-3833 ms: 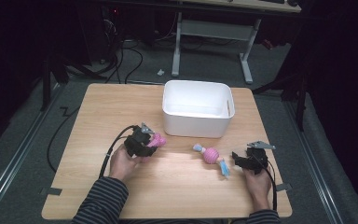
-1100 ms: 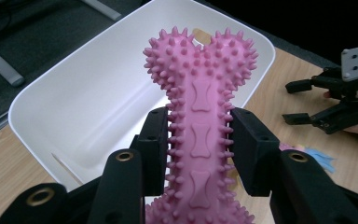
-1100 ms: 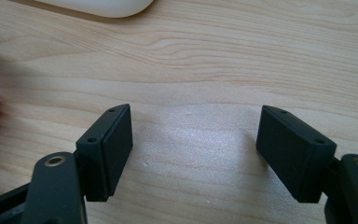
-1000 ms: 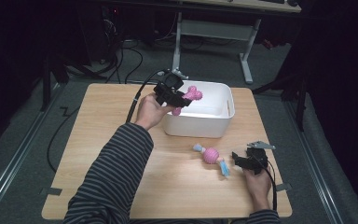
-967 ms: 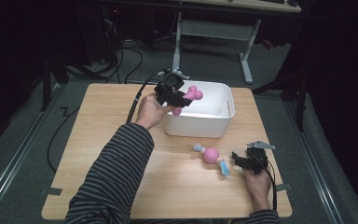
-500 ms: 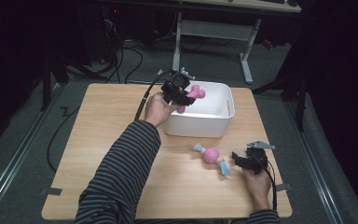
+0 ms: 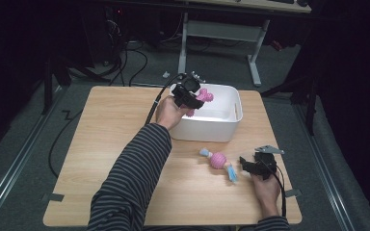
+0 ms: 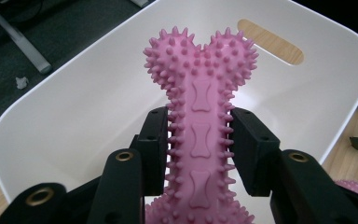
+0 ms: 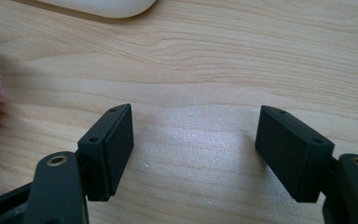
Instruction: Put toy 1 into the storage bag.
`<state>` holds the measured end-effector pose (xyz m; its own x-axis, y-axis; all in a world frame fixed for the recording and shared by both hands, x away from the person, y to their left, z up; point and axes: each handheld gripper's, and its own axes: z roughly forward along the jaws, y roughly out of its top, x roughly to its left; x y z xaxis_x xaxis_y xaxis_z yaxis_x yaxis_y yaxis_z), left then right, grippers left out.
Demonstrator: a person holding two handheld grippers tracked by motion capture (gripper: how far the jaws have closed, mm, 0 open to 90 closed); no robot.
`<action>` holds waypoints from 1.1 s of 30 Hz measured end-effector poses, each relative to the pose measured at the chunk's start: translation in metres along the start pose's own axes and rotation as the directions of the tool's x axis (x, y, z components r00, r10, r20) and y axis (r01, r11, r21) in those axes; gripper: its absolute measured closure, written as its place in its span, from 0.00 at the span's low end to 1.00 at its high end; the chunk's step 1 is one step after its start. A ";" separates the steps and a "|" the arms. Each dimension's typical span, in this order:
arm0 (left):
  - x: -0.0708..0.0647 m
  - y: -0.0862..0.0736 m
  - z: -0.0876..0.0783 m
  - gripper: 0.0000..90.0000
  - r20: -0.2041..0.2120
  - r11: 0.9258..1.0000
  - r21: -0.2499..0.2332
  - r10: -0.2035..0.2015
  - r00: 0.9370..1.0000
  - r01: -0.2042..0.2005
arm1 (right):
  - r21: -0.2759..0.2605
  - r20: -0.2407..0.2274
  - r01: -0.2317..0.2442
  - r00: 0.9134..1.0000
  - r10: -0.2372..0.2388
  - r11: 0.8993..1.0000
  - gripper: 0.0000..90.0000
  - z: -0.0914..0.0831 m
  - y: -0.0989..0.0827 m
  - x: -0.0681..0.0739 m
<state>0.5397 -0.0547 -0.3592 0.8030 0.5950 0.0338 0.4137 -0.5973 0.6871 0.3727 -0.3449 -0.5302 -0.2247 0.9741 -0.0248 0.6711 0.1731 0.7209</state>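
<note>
Item: we held the pink spiked bone toy (image 8: 200, 135), seemingly light, pliant rubber, best gripped mid-shaft, clamped in our left tool (image 7: 189, 96) over the white bin (image 7: 231, 122), while our right tool (image 9: 196, 154) rested wide open and empty on the counter (image 7: 111, 125).

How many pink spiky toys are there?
2. One pink bone toy is held in the left gripper over the white bin; one pink ball toy lies on the table.

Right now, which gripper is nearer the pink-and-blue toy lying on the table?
Right. The right gripper rests open on the table just beside the pink-and-blue toy; the left gripper is farther off, over the white bin, clamping a pink spiky bone.
</note>
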 end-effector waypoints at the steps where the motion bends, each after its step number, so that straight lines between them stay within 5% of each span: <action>1: 0.000 0.000 0.001 0.66 -0.002 1.000 0.003 0.000 1.000 0.000 | 0.001 0.000 -0.001 1.000 0.001 1.000 0.31 0.000 0.000 0.000; 33: -0.005 -0.007 0.034 0.61 0.017 0.992 0.125 -0.026 1.000 0.024 | 0.002 -0.003 0.000 1.000 0.000 1.000 0.31 0.000 0.000 0.000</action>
<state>0.5474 -0.0713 -0.3888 0.7994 0.6008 0.0032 0.4830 -0.6458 0.5914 0.3725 -0.3447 -0.5301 -0.2265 0.9738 -0.0228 0.6727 0.1733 0.7194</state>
